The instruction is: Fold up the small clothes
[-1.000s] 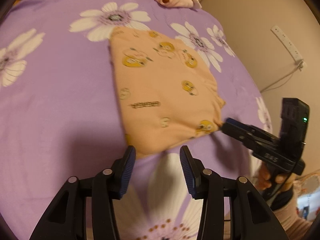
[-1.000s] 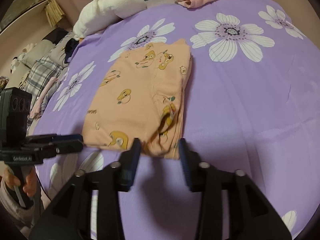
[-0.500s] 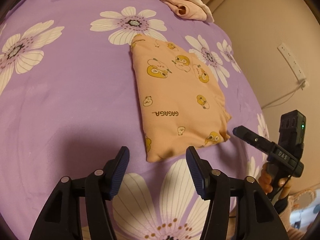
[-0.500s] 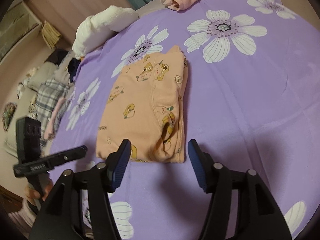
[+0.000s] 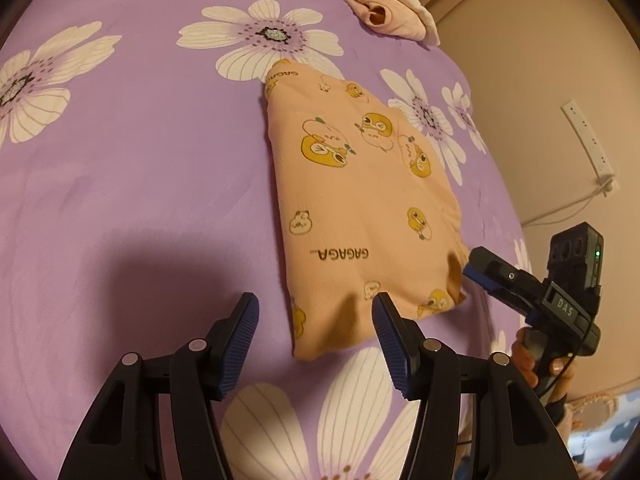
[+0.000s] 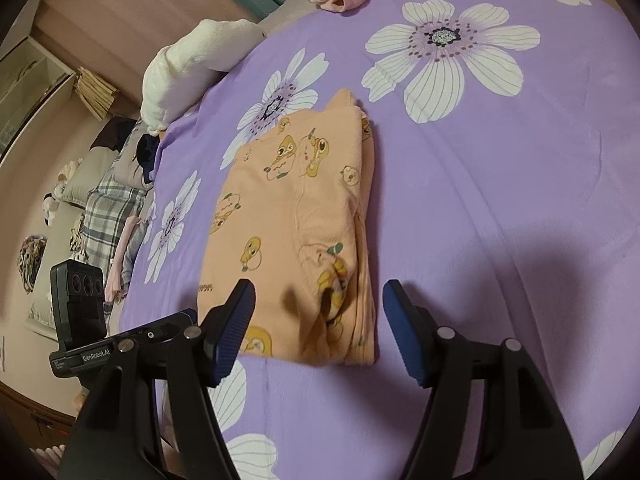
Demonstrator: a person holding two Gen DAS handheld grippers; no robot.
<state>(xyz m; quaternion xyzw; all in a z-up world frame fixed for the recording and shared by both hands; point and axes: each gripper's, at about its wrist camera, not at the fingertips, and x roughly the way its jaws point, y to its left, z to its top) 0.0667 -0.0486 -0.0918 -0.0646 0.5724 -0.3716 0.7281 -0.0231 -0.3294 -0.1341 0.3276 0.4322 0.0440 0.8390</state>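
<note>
A peach garment (image 5: 360, 208) with yellow cartoon prints lies folded into a narrow rectangle on the purple flowered bedcover (image 5: 120, 160). My left gripper (image 5: 316, 334) stands open just in front of its near edge, and the pads touch nothing. In the right wrist view the same garment (image 6: 296, 220) shows its layered side edge. My right gripper (image 6: 318, 320) hovers over the near end, jaws opening, pads clear of the cloth. Each gripper shows in the other's view: the right gripper (image 5: 476, 270) by the near right corner, the left gripper (image 6: 176, 320) at the lower left.
A rolled pink and cream garment (image 5: 384, 16) lies at the bed's far end. A white fluffy blanket (image 6: 192, 64) and plaid cloth (image 6: 112, 208) lie off the bed's left side. A wall with a power strip (image 5: 588, 140) is on the right.
Both grippers have drawn back a little from the garment's near edge and their jaws have widened. The garment lies still on the bed.
</note>
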